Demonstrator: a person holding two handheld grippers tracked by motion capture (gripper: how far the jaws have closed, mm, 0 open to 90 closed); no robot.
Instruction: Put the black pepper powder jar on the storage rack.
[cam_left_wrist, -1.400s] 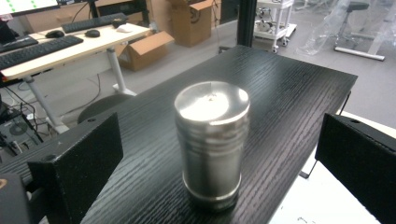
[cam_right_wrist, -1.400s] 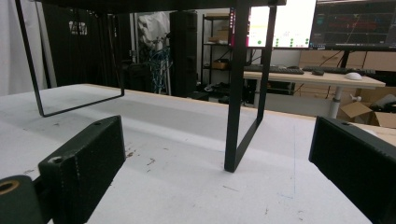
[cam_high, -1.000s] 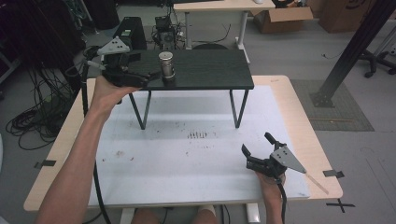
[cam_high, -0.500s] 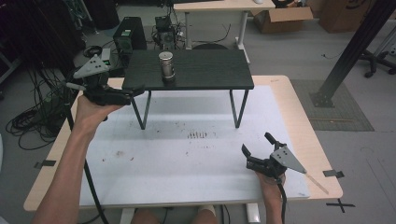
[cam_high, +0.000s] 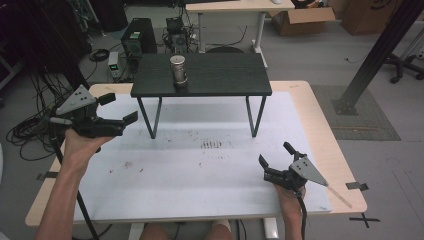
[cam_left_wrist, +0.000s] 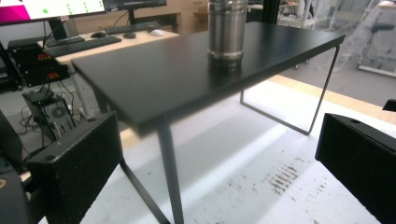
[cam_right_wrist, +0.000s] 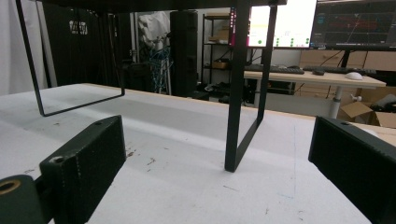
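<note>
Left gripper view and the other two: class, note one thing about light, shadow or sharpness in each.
Left gripper view: the steel cup on the black shelf shows bright streaks, the near jaws look soft; right gripper view: the monitors glow bright, the room beside them is dark; high view: the shelf casts a pale shadow on the white mat.
</note>
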